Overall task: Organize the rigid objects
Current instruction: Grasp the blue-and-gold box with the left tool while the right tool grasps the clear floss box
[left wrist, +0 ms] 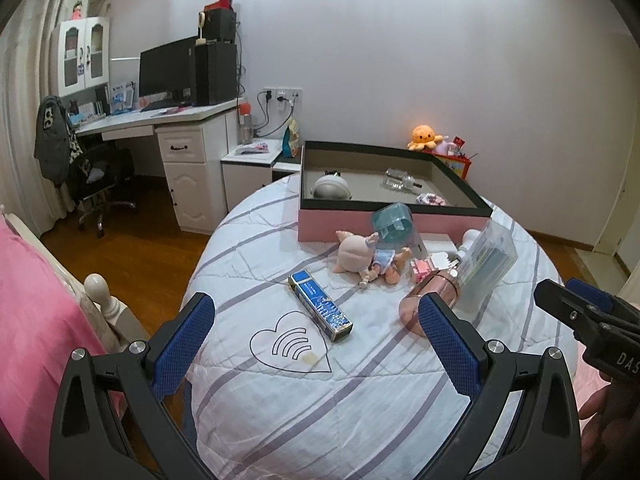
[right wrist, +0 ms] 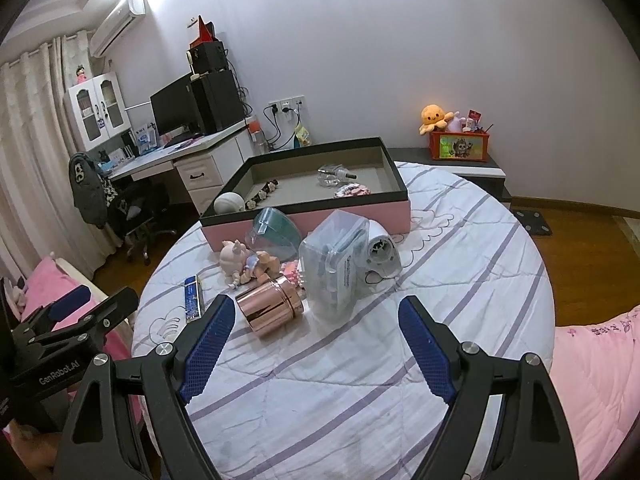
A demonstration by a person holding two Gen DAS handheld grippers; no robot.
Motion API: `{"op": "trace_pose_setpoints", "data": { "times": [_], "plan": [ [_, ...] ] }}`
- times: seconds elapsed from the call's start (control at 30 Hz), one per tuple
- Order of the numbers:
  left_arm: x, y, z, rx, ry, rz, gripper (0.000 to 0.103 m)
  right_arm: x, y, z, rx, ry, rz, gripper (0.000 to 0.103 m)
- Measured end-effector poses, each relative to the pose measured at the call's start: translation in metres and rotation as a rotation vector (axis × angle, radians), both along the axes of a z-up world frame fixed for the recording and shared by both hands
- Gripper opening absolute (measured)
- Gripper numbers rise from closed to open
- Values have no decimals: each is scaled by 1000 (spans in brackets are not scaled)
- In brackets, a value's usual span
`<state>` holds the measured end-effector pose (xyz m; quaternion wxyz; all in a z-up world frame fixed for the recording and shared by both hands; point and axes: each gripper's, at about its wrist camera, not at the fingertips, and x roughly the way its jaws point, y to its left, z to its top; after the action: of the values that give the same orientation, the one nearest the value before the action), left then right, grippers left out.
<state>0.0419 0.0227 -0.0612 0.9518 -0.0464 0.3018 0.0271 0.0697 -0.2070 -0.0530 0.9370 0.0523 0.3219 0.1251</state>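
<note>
Two grippers hang with jaws spread wide and empty over a striped quilted bedspread (right wrist: 360, 380): left gripper (left wrist: 316, 320), right gripper (right wrist: 316, 320), blue dimpled pads. A glossy rose-gold canister (right wrist: 269, 309) lies on its side just past the right fingertips; a flat blue carton (left wrist: 320, 305) lies between the left fingers. "GenRobot.AI" marks one handle

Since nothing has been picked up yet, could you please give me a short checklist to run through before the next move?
1. Right tool open and empty: ok.
2. Left tool open and empty: ok.
3. Pink box has bare floor for more items: ok.
4. Rose-gold jar lies on its side ahead of the right tool, reachable: ok.
5. Jar clear of the clear plastic case: cannot tell.
6. Blue carton lies alone, free to grasp: ok.
</note>
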Motion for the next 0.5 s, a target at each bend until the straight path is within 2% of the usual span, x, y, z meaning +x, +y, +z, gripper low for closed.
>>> {"op": "trace_pose_setpoints", "data": {
  "times": [0.27,0.5],
  "plan": [
    [31,11,-41,-19,110,9,103,17,0,-17,-7,44,-8,85],
    [66,6,-69,5,183,2,103,42,3,-27,-3,67,-10,85]
  ]
}}
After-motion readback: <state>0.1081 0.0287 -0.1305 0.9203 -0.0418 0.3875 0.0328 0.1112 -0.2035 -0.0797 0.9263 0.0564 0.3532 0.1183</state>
